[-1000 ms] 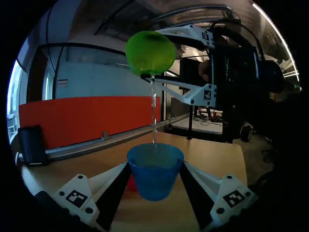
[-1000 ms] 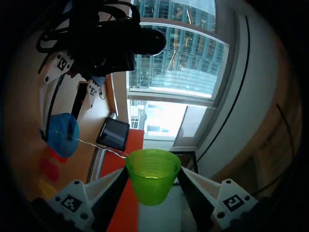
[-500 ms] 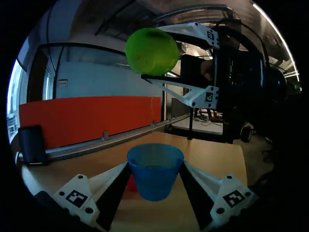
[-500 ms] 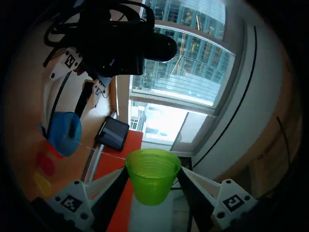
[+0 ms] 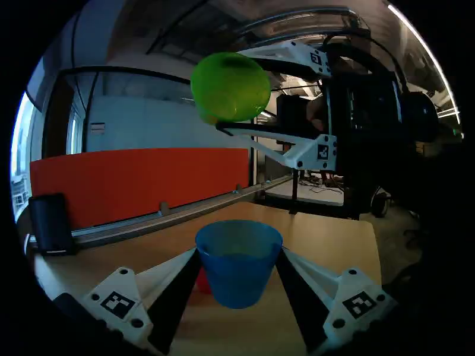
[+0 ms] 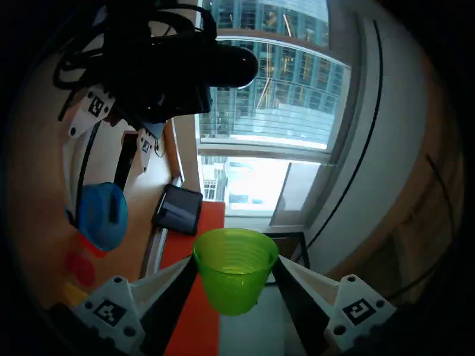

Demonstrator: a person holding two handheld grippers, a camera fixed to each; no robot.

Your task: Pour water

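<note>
Above blue cup (image 5: 238, 270): green cup (image 5: 230, 88), tipped.
Left gripper (image 5: 237, 261): clamping blue cup.
Right gripper (image 6: 236, 268): clamping green cup.

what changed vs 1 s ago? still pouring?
The water stream from the green cup into the blue cup has stopped; none falls now. Otherwise the same: the right tongs still hold the green cup tipped above the blue cup, and the left tongs still hold the blue cup over the table.
</note>
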